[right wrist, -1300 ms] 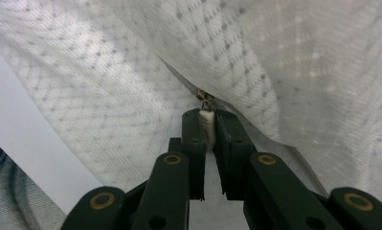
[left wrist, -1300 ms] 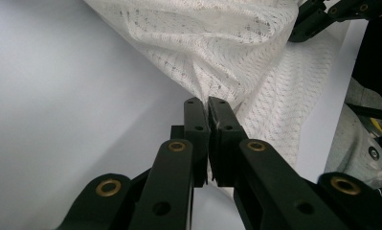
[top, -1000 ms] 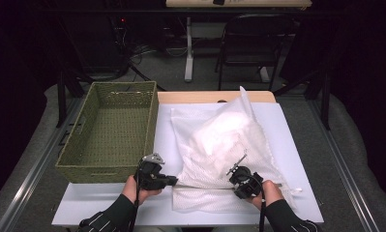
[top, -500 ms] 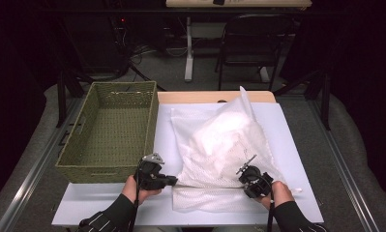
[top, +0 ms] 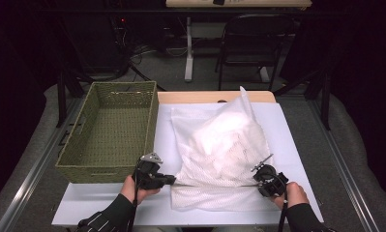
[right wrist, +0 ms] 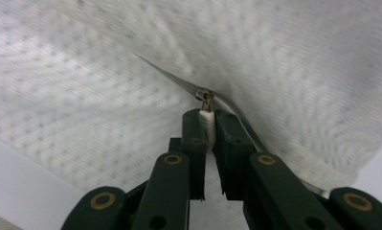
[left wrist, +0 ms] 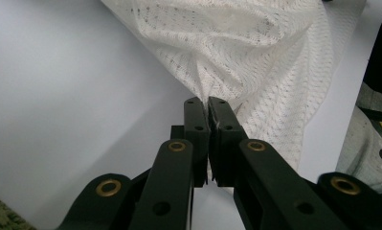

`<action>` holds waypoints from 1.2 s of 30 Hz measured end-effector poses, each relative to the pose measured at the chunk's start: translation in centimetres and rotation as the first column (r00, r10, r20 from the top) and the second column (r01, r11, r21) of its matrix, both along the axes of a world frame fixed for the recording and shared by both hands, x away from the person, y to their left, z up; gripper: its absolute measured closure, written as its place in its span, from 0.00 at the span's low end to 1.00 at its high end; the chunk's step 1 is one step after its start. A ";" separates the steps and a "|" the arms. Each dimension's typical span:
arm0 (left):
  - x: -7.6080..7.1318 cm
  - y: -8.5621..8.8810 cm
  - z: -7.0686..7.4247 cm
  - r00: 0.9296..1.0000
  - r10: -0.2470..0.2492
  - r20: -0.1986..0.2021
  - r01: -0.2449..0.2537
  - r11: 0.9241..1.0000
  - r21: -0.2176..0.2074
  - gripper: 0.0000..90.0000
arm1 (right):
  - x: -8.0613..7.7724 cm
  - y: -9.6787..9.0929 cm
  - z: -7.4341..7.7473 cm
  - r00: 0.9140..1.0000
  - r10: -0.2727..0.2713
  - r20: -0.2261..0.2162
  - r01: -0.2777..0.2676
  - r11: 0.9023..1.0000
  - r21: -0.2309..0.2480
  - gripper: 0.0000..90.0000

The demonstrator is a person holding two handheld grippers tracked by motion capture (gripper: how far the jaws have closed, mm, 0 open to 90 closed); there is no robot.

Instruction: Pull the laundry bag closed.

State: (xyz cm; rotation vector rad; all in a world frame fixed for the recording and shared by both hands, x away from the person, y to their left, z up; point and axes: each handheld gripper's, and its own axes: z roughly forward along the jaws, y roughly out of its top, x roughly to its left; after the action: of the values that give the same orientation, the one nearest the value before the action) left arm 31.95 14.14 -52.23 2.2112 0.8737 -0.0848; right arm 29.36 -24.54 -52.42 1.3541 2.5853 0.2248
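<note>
Left gripper [left wrist: 208,103] is pinching the bunched corner of the white mesh laundry bag [left wrist: 255,52]; jaws pressed together on the fabric. Right gripper [right wrist: 209,115] is clamping the small white zipper pull [right wrist: 207,119] at the bag's zip line. Bag, stuffed with pale contents, is lying on the white tabletop [top: 297,140], just beside the green woven rectangular basket [top: 108,130].

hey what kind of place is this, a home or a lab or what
Probably a lab or studio set up for recording. A white work table holds a mesh laundry bag and a green woven basket, with dark curtains, floor cables and a folding chair behind.
</note>
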 end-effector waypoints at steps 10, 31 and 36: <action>0.0 0.0 0.1 1.000 0.009 0.013 -0.009 1.000 0.017 0.97 | 0.0 -2.5 0.1 0.998 -0.067 0.014 0.067 0.998 -0.007 0.93; 0.1 0.1 0.0 1.000 0.008 0.021 -0.009 1.000 0.028 0.97 | -0.2 -5.9 0.0 0.988 -0.156 0.013 0.155 0.988 0.007 0.96; 0.0 0.1 0.0 1.000 0.011 0.020 -0.012 1.000 0.028 0.97 | -0.1 -6.1 0.0 0.988 -0.155 0.014 0.155 0.988 0.010 0.96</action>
State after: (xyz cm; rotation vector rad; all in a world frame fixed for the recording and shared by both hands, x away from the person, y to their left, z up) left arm 31.99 14.19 -52.23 2.2289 0.8811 -0.0453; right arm 29.24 -30.63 -52.41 1.5418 2.4545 0.2200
